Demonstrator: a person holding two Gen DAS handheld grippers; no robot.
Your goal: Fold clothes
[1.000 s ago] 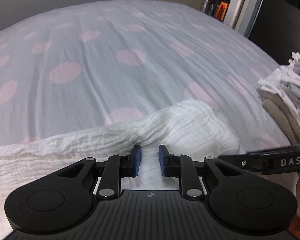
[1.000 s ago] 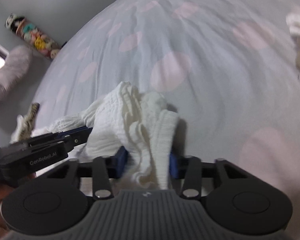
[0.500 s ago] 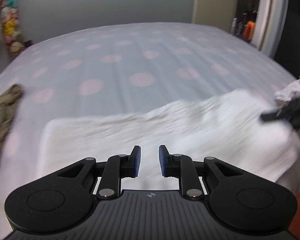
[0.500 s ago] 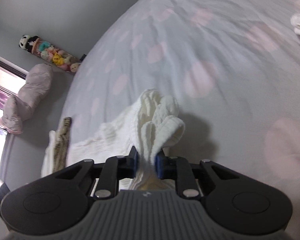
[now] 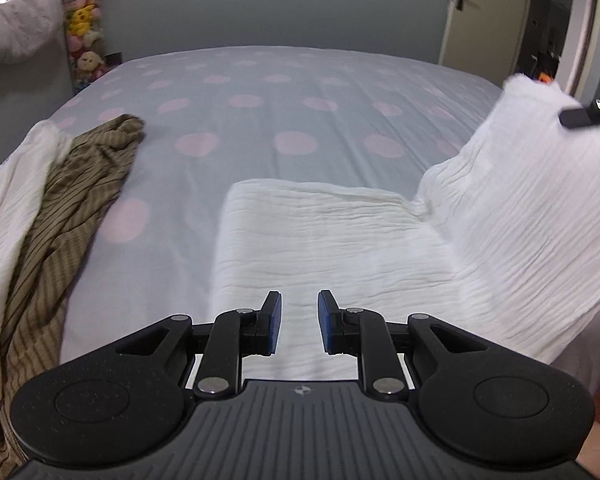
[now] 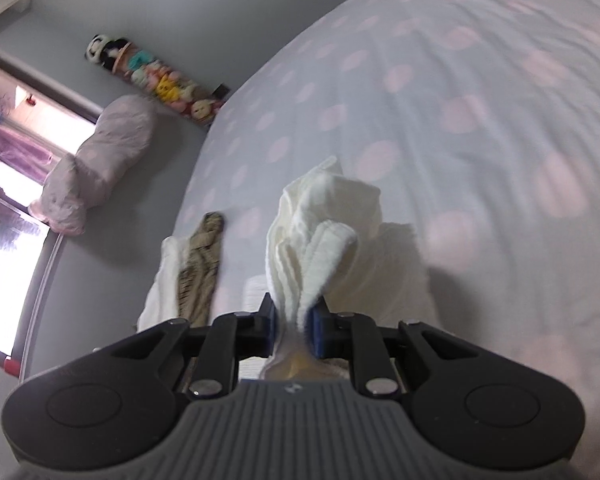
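Note:
A white crinkled muslin cloth [image 5: 328, 224] lies on the bed, its left part flat. Its right part [image 5: 528, 184] is lifted up and hangs as a slope from my right gripper. My right gripper [image 6: 293, 328] is shut on a bunched edge of the white cloth [image 6: 320, 236] and holds it above the bed. My left gripper [image 5: 299, 322] is open and empty, low over the near edge of the flat part, with nothing between its blue pads.
The bed [image 5: 284, 92] has a grey sheet with pink dots. A brown striped garment [image 5: 60, 216] and another white cloth [image 5: 8, 216] lie heaped at the left. A column of plush toys [image 5: 82, 36] stands by the far wall. A door [image 5: 484, 12] is at the back right.
My right gripper closed on the cloth's bunched edge and lifted it up off the bed. My left gripper view swung left, stayed open, and now shows the brown garment pile.

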